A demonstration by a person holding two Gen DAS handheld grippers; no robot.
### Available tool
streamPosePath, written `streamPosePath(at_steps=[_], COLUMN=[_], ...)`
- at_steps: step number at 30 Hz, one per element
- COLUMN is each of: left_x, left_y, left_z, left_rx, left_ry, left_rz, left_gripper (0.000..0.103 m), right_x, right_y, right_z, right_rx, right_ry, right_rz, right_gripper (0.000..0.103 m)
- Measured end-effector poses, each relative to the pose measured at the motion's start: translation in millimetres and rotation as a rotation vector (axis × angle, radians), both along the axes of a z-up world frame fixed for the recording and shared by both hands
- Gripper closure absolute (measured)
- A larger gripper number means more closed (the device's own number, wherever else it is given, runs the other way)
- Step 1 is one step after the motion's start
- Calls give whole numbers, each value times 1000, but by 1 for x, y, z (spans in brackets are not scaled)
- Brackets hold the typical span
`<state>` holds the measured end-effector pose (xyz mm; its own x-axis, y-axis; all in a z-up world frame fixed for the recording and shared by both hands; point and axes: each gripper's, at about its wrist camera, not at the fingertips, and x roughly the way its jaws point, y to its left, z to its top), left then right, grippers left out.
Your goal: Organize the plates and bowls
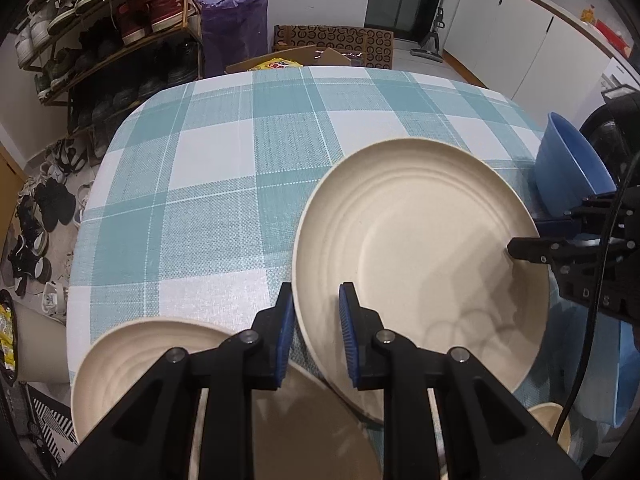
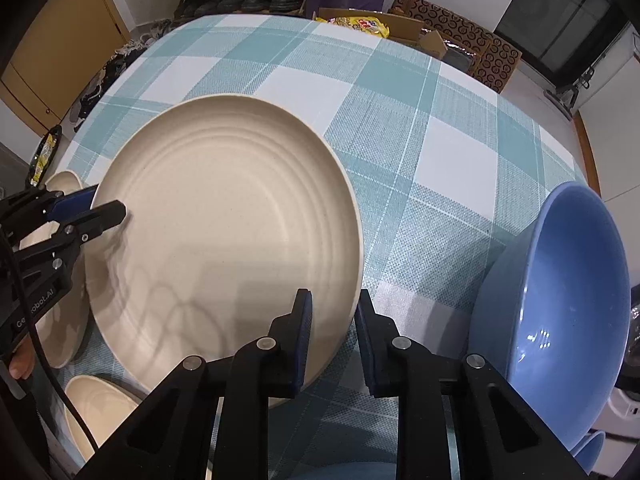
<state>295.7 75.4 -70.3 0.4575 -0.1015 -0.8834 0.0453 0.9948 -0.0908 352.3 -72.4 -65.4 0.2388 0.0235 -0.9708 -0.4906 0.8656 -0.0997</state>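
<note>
The checked tablecloth (image 1: 224,168) lies bare across the upper and left frame, its far edge clear; the large cream plate (image 1: 420,256) sits centre-right, tilted; the blue bowl (image 1: 568,168) stands beside its right rim; the left gripper (image 1: 316,332) clamps the plate's lower-left rim; the right gripper (image 2: 334,336) straddles the opposite rim, pads nearly closed on it.

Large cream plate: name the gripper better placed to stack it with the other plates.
Left, probably. The left gripper clamps the large cream plate by its rim, and the other plates lie on its side. The right gripper straddles the opposite rim; grip unclear.
</note>
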Motion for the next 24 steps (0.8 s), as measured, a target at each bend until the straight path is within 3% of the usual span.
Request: streamPosePath(at_steps=[11,24], left_x=[-4,-9], left_y=[-5,-1], left_z=[-7,8], left_rx=[16,27], left_ry=[69,26], left_rz=[-27,-5], left_gripper=[81,82], right_x=[-3,-12], right_y=[1,7], right_z=[-10,0], right_rx=[-27,-21], right_ry=[51,15], right_rz=[13,32], right_gripper=[81,81])
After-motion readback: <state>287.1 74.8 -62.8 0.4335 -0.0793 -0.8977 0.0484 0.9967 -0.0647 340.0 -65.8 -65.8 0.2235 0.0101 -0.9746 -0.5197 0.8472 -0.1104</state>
